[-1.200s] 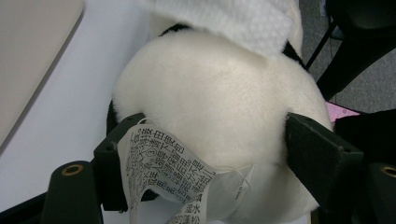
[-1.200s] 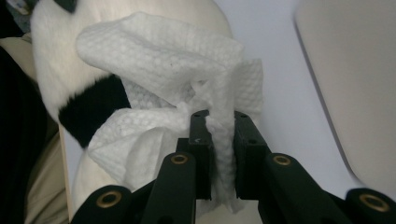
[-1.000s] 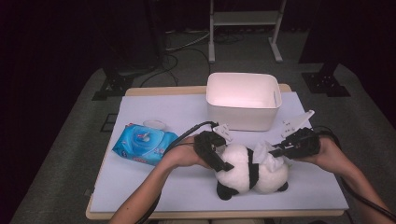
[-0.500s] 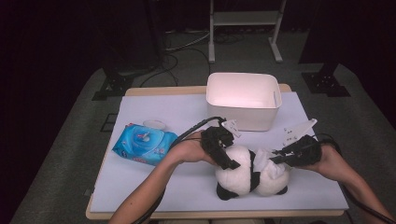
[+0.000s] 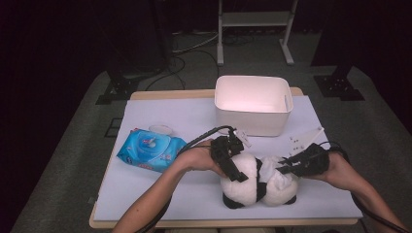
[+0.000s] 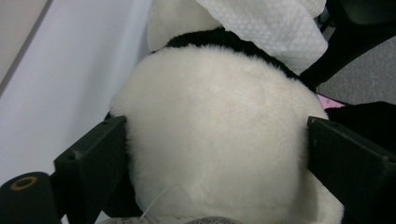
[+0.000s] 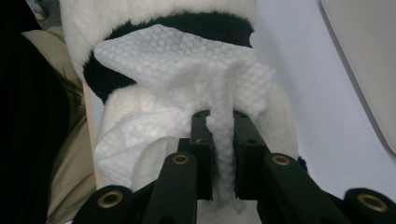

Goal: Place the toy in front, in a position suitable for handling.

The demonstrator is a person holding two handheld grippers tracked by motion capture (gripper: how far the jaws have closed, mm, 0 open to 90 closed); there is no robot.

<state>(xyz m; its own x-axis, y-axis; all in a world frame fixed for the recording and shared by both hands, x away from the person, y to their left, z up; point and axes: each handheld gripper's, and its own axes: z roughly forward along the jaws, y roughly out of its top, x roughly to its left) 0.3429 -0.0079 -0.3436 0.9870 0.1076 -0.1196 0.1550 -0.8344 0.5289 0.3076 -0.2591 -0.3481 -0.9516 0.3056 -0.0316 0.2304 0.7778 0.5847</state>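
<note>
Right claw (image 7: pixel 219 154) pinches a white wipe (image 7: pixel 187 60), laid against the panda plush (image 5: pixel 257 182) near the table's (image 5: pixel 160 194) front edge. Left claw (image 6: pixel 215 154) has just been opening; jaws stand wide either side of the panda's white body, steadying it. Judged mid-wipe: wipe out and on the toy, cleaning underway. Wipes pack (image 5: pixel 150 150) toward left edge, white bin (image 5: pixel 252 104) at back, unused.
</note>
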